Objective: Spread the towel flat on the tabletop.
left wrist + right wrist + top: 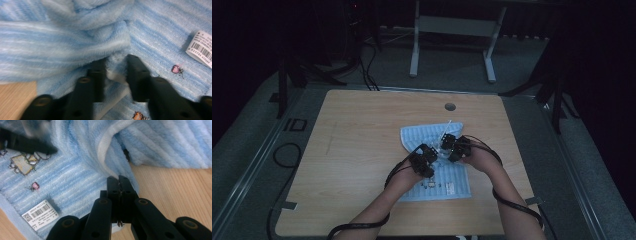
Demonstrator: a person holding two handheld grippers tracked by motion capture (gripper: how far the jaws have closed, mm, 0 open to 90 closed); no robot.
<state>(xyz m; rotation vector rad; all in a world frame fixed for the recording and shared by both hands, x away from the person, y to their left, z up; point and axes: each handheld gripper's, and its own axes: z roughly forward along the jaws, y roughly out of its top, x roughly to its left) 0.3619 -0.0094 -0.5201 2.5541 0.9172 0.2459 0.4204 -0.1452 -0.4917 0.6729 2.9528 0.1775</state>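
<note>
A light blue striped towel (422, 135) lies partly bunched on the wooden table (362, 150). In the high view both grippers meet over its middle. My left gripper (116, 67) has its jaws pressed on a raised pinch of the towel (62, 45), with pile filling the gap between them. My right gripper (118, 180) is shut on the white-hemmed edge of the towel (75, 170), lifted just above the wood (175, 187). In the high view the left gripper (434, 156) sits just left of the right gripper (445, 150). A black part of the left gripper (25, 143) shows at the top left of the right gripper view.
A white barcode label (40, 214) is sewn at the towel's edge, also seen as the label (201, 48) in the left gripper view. Small embroidered pictures dot the cloth. A round cable hole (450, 106) sits at the table's back. A white desk frame (452, 30) stands beyond.
</note>
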